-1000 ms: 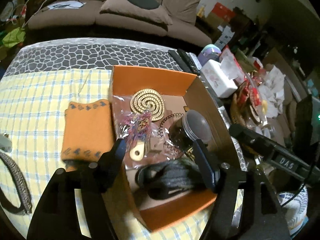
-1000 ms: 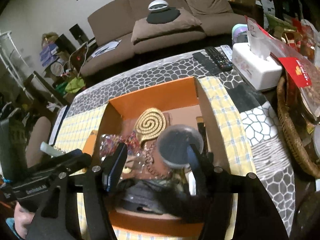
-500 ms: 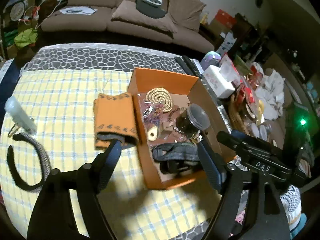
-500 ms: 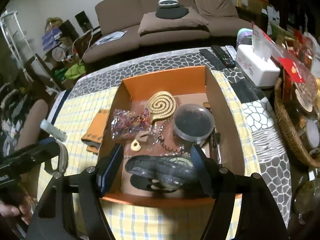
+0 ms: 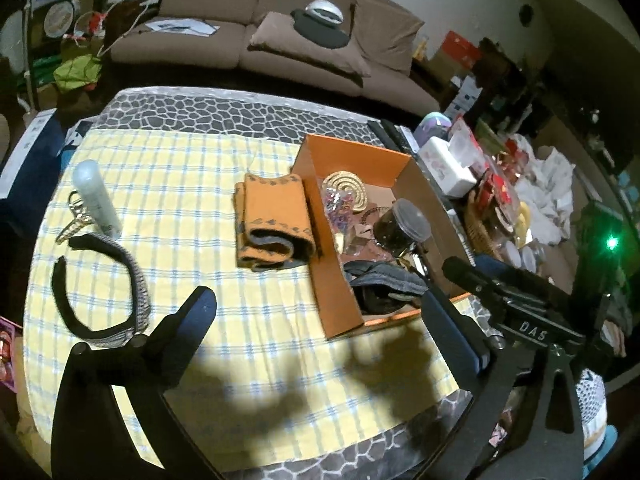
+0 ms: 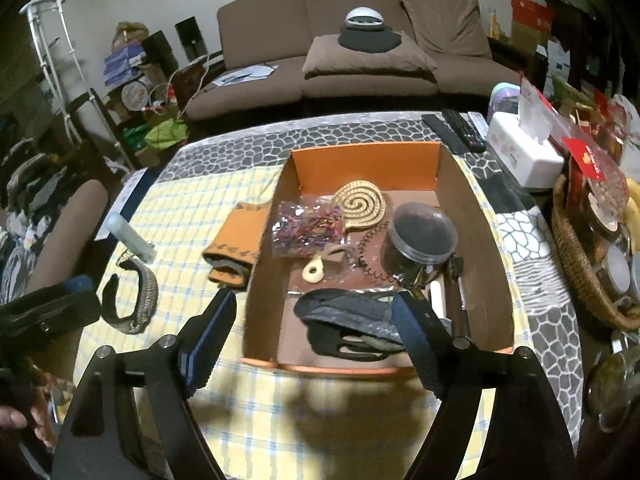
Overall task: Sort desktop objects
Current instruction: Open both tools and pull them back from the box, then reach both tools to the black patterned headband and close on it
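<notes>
Ahead and to the left of the left gripper [image 5: 320, 320], on the yellow checked tablecloth [image 5: 192, 184], lie the things not yet sorted: a black curved headband with a glittery silver face [image 5: 120, 280], a pale frosted plastic tube [image 5: 96, 200], and a folded orange felt cloth [image 5: 272, 216] touching the left wall of the orange cardboard box [image 5: 332, 280].

The headband looks light and springy; a pinch across its band near the crown would probably hold best, since its ends may flex away. The tube is likely smooth and prone to roll, so it wants a grip across its middle. The cloth is soft and would bunch.

Both grippers point steeply downward over the table's near edge. The left one's jaws have just been opening and stand wide with nothing between them; the right gripper [image 6: 312, 332] likewise has been spreading and stands empty, the box just ahead of it.
</notes>
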Demonstrator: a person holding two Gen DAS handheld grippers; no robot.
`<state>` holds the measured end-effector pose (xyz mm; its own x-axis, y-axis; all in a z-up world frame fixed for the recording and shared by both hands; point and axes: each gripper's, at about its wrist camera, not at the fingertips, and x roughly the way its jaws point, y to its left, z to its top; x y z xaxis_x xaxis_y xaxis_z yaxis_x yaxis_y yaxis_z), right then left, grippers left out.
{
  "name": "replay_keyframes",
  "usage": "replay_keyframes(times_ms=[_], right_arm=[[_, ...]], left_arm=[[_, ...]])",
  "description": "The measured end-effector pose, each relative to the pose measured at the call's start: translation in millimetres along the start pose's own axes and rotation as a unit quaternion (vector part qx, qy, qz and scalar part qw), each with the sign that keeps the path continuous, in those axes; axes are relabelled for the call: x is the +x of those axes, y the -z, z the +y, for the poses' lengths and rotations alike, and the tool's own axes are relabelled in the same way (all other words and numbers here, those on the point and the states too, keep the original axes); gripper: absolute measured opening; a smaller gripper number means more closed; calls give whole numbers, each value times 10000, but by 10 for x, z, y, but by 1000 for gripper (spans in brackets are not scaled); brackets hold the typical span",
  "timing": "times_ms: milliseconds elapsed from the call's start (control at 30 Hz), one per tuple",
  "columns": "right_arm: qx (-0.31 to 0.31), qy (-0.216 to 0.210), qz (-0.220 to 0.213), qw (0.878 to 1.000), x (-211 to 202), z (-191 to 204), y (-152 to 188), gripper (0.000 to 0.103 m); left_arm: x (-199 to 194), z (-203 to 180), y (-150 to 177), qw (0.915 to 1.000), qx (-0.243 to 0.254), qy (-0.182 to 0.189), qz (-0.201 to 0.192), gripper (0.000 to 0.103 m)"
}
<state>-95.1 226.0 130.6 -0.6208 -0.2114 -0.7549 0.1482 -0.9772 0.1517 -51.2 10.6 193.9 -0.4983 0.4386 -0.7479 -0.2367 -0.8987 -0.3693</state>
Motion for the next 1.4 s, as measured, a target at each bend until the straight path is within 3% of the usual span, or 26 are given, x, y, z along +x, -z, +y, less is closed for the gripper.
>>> replay_keyframes(times_ms=[367,600,833,1067,1400], right_arm=[[-96,-130,-16,9999,-103,309,91,88],[-302,-362,94,9988,15,650,185,88],[-606,-503,227,9966,279,1053,279,88],[-722,-685,405,9942,643,1437,342,88],[-889,-864,646,9902,1197,1933,387,88]], left_arm=[[-332,417,224,9992,37,-372,-102,103],[-454,1115,419,9967,-266,-761,-132,103],[-457,1955,565,9884,-993,-1143,-80,103],[-356,2379,624,9812,-1340,-1390,-37,103],[79,2608,583,9751,-1579,-1542,234,103]])
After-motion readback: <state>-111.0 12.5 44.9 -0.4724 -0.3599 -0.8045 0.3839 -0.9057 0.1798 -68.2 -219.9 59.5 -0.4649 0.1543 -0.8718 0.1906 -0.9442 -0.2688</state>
